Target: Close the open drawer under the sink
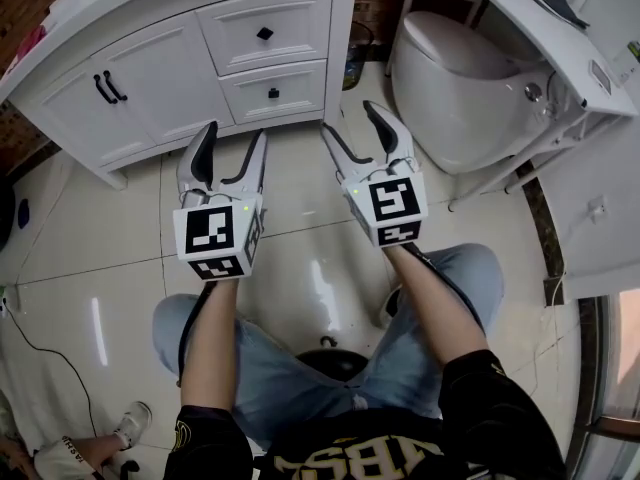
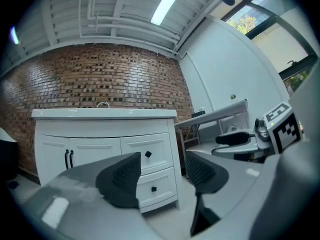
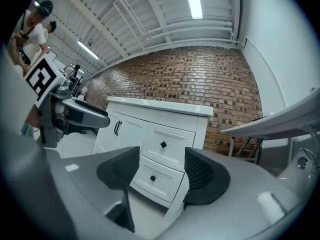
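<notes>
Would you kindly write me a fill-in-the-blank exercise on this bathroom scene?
The upper drawer and lower drawer of the white vanity are both ____.
The drawer knobs are coloured ____.
The left gripper and right gripper hold nothing, jaws ____.
In the head view, the toilet stands ____ of the vanity.
Missing words: closed; black; open; right.

left gripper: pointed level, jaws stood apart, nothing between them | right gripper: level just beside it, jaws spread wide, empty | left forearm, right forearm: bare, stretched forward
</notes>
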`<move>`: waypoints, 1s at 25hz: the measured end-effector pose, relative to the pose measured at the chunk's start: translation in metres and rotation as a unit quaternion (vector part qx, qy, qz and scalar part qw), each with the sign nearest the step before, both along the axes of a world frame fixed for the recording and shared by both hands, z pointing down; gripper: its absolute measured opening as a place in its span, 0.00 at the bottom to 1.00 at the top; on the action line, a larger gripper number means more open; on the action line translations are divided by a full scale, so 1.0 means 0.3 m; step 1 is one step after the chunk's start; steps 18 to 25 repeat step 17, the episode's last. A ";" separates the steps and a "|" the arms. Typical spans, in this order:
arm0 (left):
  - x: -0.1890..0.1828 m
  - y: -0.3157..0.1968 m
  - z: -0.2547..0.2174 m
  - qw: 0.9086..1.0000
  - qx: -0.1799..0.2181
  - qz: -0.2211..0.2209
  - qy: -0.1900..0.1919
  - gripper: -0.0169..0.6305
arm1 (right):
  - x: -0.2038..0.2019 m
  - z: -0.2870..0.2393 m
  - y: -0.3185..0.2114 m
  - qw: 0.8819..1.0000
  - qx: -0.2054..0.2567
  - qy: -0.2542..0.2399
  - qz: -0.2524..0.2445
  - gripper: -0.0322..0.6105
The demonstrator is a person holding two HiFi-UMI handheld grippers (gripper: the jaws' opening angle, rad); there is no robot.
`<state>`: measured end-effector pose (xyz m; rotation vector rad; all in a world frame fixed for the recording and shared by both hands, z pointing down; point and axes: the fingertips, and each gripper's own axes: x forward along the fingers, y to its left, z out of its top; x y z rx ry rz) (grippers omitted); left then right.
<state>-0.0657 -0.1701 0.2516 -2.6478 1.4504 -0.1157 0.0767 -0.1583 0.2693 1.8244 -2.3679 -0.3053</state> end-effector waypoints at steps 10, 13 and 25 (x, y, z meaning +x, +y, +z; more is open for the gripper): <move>0.032 0.000 0.096 0.998 -0.033 0.035 0.036 0.46 | 0.024 0.017 0.014 0.999 -0.004 -0.048 -0.003 0.48; 0.066 0.007 0.114 0.998 -0.035 0.046 0.032 0.46 | 0.031 -0.003 0.018 0.998 0.000 -0.058 -0.006 0.48; 0.070 0.001 0.128 0.998 -0.041 0.042 0.037 0.46 | 0.040 -0.026 0.010 0.998 0.004 -0.068 -0.009 0.48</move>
